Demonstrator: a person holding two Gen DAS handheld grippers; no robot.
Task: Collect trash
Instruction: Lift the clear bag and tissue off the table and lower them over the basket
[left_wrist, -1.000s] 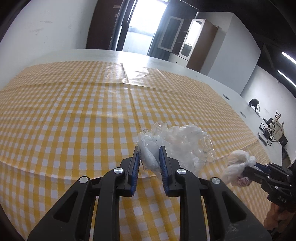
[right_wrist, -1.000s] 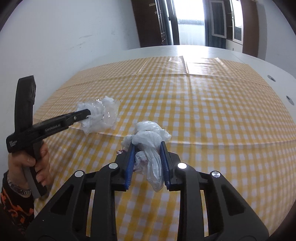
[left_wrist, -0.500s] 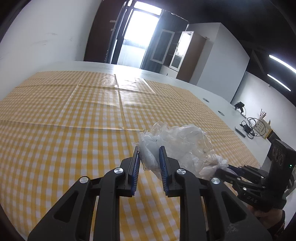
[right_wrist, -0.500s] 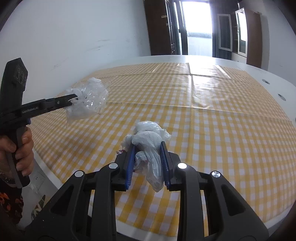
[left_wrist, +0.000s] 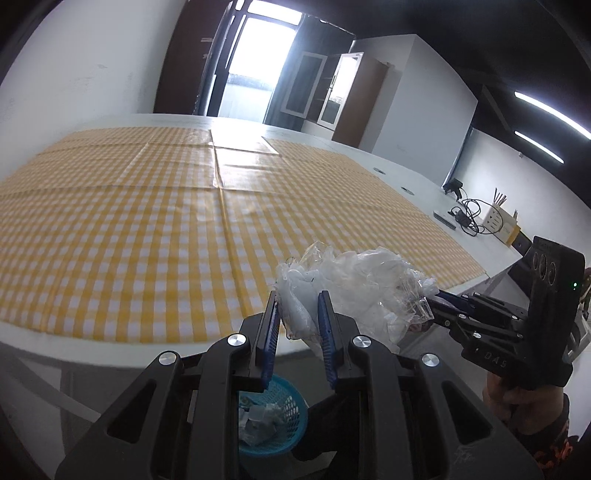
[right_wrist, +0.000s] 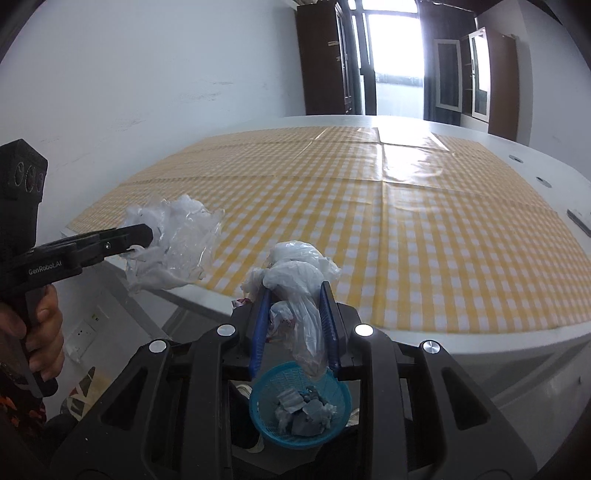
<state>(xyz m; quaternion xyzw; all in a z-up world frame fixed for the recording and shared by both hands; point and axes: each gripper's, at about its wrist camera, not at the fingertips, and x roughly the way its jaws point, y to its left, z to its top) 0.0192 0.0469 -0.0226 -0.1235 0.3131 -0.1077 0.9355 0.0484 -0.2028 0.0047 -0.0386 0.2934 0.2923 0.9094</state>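
Below, blue basket (right_wrist: 300, 405); crumpled plastic (left_wrist: 299, 312) pinched in left tongs (left_wrist: 298, 334) (right tongs (right_wrist: 293, 325) likewise, white bag (right_wrist: 295, 273)).

the left tongs (left_wrist: 298, 317) are matt black plastic with ribbed blue pads (left_wrist: 324, 325) and shiny metal screw heads; they pinch a wad of crinkled clear film (left_wrist: 354, 284), glossy and see-through. the right tongs (right_wrist: 293, 314) are built the same and pinch thin white plastic bag (right_wrist: 295, 273), soft and creased. the bench (right_wrist: 480, 343) is smooth white, under a glossy yellow checked oilcloth (right_wrist: 406, 221) with fold lines. the basket (right_wrist: 266, 398) is blue plastic mesh, holding crumpled paper-like scraps.
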